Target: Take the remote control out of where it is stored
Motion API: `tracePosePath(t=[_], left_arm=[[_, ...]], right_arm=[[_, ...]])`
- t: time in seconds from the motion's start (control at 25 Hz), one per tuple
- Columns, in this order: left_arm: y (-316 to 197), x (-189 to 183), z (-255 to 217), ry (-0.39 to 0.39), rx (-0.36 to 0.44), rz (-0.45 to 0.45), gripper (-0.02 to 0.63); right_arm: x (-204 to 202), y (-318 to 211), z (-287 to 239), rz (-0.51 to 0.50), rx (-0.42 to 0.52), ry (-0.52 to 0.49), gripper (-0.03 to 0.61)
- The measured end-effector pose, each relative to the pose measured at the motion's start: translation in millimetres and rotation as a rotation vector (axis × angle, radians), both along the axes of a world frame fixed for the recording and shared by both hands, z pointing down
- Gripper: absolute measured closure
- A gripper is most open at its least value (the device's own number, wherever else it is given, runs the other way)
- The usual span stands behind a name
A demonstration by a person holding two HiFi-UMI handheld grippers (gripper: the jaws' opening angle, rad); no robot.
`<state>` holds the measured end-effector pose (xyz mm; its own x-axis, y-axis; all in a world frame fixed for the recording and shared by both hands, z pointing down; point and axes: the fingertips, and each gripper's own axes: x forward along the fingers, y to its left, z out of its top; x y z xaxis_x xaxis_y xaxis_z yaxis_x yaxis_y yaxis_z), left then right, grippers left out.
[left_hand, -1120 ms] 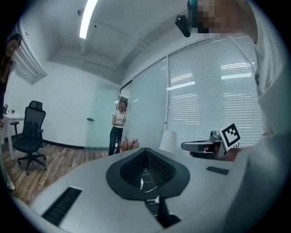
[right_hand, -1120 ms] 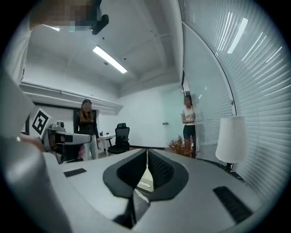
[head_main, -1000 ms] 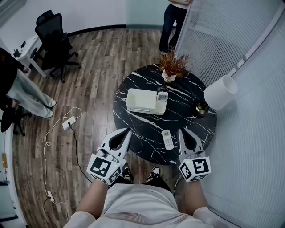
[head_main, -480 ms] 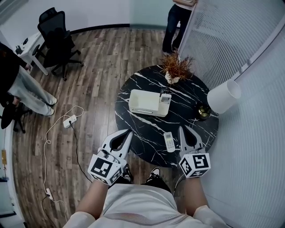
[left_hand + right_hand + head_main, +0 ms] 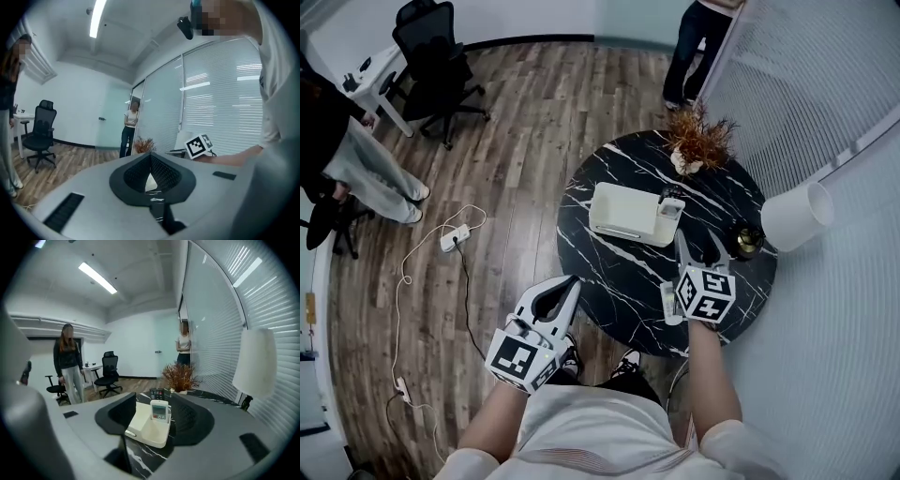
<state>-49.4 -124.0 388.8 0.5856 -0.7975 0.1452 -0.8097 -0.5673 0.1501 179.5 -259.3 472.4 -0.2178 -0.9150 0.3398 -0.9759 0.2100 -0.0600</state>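
Note:
A white remote control (image 5: 671, 208) (image 5: 159, 411) stands upright in the end pocket of a white storage box (image 5: 623, 214) (image 5: 146, 430) on the round black marble table (image 5: 609, 272). Behind it in the box is a black remote (image 5: 156, 393). Another white remote (image 5: 667, 302) lies flat near the table's front edge, partly under my right gripper's marker cube. My right gripper (image 5: 698, 242) (image 5: 160, 403) hovers over the table just short of the box, jaws opening, nothing between them. My left gripper (image 5: 570, 283) (image 5: 151, 154) is shut, off the table's left edge.
A dried plant (image 5: 698, 141) stands at the table's far side, a white lamp shade (image 5: 797, 214) and small dark bowl (image 5: 748, 239) at its right. One person (image 5: 698, 37) stands by the blinds, another (image 5: 356, 159) at left. A chair (image 5: 431, 56) and floor cable (image 5: 455, 237) lie left.
My right gripper has moved forward from the table's near edge toward the box and its jaws have spread apart. The left gripper has stayed in place.

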Motion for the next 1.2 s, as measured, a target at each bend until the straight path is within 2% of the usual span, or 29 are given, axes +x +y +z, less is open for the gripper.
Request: tracePosePath(t=[0.32, 0.6, 1.2], left_arm=[[-15.1, -24.0, 22.5, -0.018, -0.051, -0.042, 0.604], [-25.3, -33.3, 40.5, -0.034, -0.096, -0.052, 0.605], [-32.6, -29.2, 56.6, -0.033, -0.124, -0.010, 0.604]], right_arm=[[-4.6, -59.3, 69.2, 0.090, -0.111, 0.022, 0.321], [-6.6, -92.7, 106.2, 0.183, -0.130, 0.027, 0.295], [-3.7, -111.6, 139.0, 0.228, -0.170, 0.015, 0.293]])
